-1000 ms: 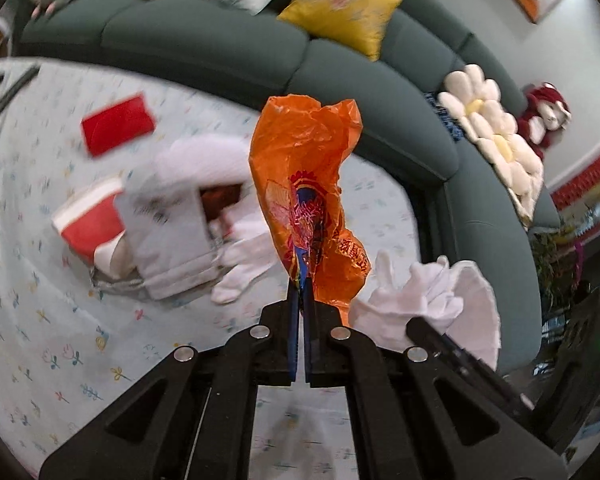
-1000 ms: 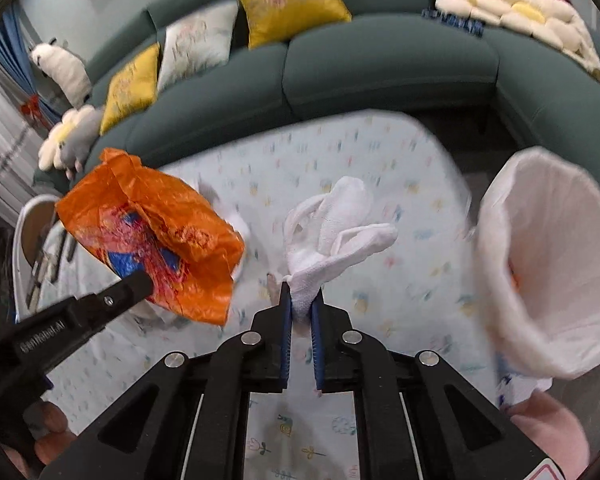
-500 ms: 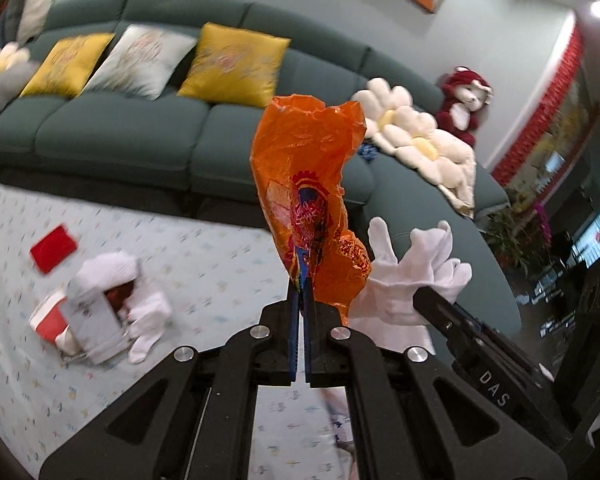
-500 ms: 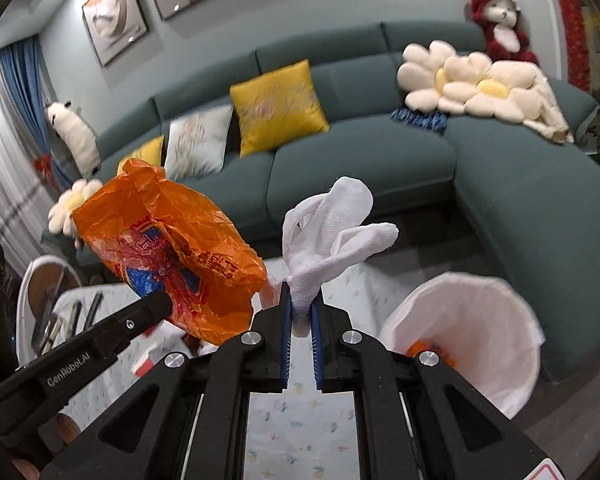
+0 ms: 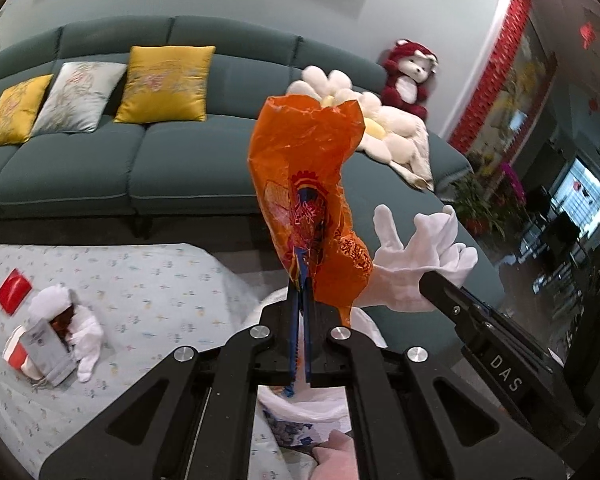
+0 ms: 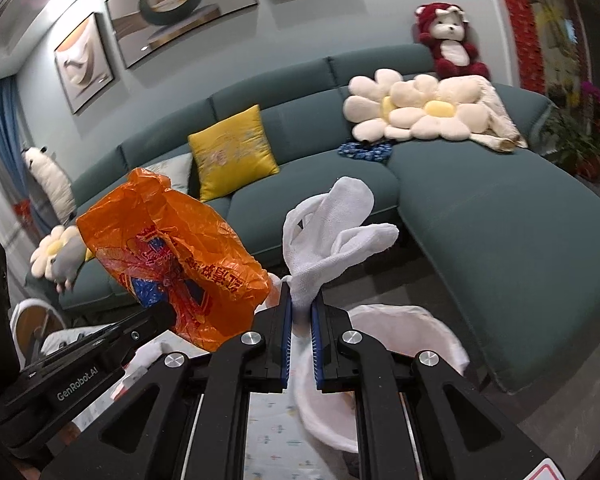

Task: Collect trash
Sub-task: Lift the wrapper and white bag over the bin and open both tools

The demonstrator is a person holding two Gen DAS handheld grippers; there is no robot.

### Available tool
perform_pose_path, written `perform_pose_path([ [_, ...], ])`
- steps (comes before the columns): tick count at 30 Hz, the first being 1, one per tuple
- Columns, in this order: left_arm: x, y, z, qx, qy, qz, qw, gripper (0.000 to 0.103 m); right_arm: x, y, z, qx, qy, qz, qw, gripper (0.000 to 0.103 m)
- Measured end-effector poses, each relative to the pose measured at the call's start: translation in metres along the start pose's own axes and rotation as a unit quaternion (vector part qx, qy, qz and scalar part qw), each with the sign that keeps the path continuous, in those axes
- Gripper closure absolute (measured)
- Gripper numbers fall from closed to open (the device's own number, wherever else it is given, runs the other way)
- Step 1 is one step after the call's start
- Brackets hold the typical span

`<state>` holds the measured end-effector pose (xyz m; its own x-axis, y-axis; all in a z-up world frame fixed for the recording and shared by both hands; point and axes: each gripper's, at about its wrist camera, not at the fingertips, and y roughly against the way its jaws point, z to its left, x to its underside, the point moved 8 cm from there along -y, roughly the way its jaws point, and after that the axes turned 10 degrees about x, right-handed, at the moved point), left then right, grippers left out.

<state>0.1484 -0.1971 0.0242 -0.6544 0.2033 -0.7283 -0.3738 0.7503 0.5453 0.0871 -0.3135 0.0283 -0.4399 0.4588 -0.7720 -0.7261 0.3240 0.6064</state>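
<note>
My left gripper (image 5: 300,300) is shut on a crumpled orange plastic bag (image 5: 304,200), held upright in the air. The bag also shows in the right wrist view (image 6: 172,252). My right gripper (image 6: 300,308) is shut on a white cloth glove (image 6: 332,232), which also shows in the left wrist view (image 5: 416,260), just right of the bag. A white-lined trash bin (image 6: 412,320) sits below and just beyond the right gripper; its liner (image 5: 300,412) shows under the left gripper.
A pile of trash (image 5: 52,340) with a red-and-white cup, grey packet and white cloth lies on the floral tablecloth (image 5: 140,300), with a red packet (image 5: 14,290) beside it. A teal sofa (image 6: 480,208) with cushions curves behind.
Both grippers have lifted and tilted up with bag and glove still held, moving off the table toward the bin. The trash pile has dropped to the lower left.
</note>
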Motion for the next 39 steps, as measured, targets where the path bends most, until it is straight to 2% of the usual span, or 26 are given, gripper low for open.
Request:
perform_pose_path([
  [8,0.013,-0.036,-0.036,0.016,-0.023,0.028,0.9992,0.102,0.004,-0.004,-0.055,0.027,-0.034,0.006,0.999,0.095],
  [14,0.026,-0.061,-0.046,0.025,-0.027,0.051,0.998,0.102,0.011,-0.015,-0.087,0.042,-0.051,0.018,0.998,0.095],
  [27,0.045,-0.104,-0.042,0.029,-0.011,0.092,0.9953,0.1,0.032,-0.048,-0.103,0.051,-0.06,0.049,0.996,0.095],
  [28,0.046,-0.106,-0.04,0.029,-0.007,0.092,0.9953,0.097,0.034,-0.05,-0.103,0.05,-0.06,0.051,0.996,0.095],
  [31,0.045,-0.108,-0.031,0.023,0.009,0.085,0.9961,0.063,0.036,-0.059,-0.1,0.049,-0.057,0.058,0.996,0.088],
  [35,0.044,-0.107,-0.019,0.01,0.016,0.08,0.9966,0.061,0.037,-0.068,-0.094,0.051,-0.052,0.061,0.995,0.08],
  [37,0.044,-0.105,-0.011,0.003,0.022,0.077,0.9968,0.061,0.037,-0.07,-0.091,0.053,-0.05,0.058,0.996,0.069],
  [39,0.043,-0.103,-0.005,0.0,0.027,0.076,0.9968,0.061,0.037,-0.07,-0.087,0.053,-0.049,0.058,0.996,0.067],
])
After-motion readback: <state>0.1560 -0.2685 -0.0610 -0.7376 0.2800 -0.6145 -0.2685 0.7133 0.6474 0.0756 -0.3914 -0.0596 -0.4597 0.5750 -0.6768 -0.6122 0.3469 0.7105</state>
